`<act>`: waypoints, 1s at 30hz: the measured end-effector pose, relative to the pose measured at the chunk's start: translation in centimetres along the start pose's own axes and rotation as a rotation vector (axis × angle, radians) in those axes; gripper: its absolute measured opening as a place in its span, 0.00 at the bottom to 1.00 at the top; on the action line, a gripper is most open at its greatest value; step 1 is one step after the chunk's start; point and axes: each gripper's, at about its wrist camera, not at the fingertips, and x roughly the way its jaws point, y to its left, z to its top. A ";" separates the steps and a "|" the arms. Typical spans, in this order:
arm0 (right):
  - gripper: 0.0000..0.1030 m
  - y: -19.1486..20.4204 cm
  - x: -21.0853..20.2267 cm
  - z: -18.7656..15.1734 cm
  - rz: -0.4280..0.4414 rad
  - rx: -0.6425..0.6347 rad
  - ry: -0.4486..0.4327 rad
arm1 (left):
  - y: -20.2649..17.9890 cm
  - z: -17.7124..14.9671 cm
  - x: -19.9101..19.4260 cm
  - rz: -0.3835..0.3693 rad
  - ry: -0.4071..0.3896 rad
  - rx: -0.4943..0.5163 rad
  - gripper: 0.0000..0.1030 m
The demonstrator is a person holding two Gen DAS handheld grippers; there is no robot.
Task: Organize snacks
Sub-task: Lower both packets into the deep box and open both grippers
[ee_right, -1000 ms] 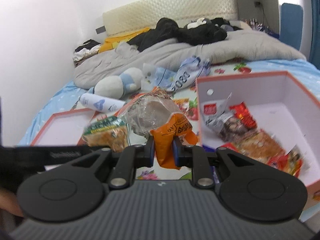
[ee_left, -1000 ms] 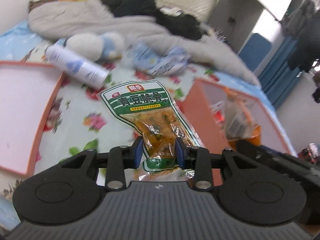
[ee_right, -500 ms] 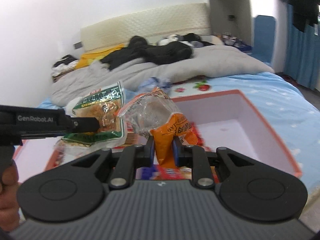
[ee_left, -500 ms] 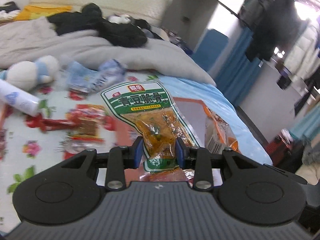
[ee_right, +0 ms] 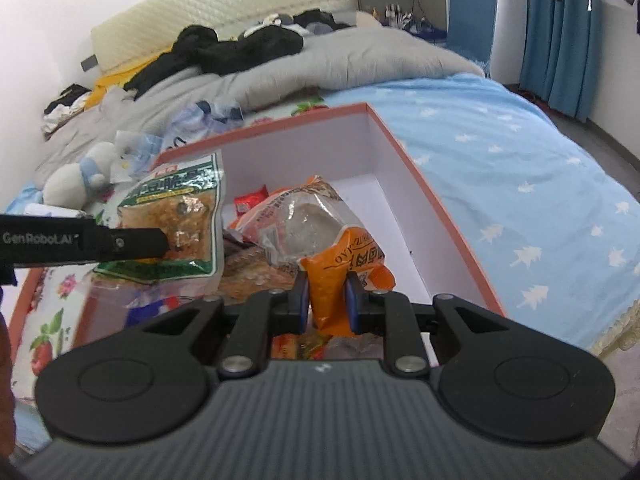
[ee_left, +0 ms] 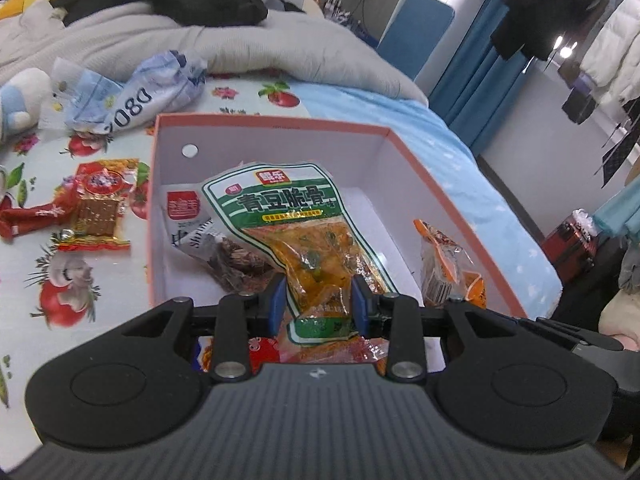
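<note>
Across the room a bed [ee_right: 520, 168] fills most of the space, with a blue star-print cover on one side and a fruit-and-flower sheet [ee_left: 60, 280] on the other. A grey duvet [ee_right: 328, 68] lies crumpled near the padded headboard [ee_right: 224, 8] with black clothes [ee_right: 240, 48] on top; blue curtains [ee_right: 568, 40] hang beyond. On the sheet sits an open pink-edged box [ee_left: 280, 124] holding loose snacks. Over the box, the left gripper [ee_left: 319, 300] pinches a green-labelled snack pouch [ee_left: 296, 216], and the right gripper [ee_right: 327, 301] is clamped on an orange bread packet [ee_right: 320, 232]. Red snack packets [ee_left: 92, 208] lie on the sheet beside the box.
</note>
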 end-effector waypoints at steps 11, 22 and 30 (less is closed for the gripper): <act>0.31 -1.1 2.9 -0.2 0.003 0.046 0.035 | 0.9 1.3 3.0 0.030 0.061 0.019 0.61; 0.51 1.3 -1.9 -0.2 0.027 0.041 -0.034 | 1.0 0.7 -5.6 0.003 -0.062 0.009 0.63; 0.51 4.2 -6.5 -1.8 0.068 0.040 -0.086 | 2.1 -2.6 -12.3 0.010 -0.135 0.017 0.63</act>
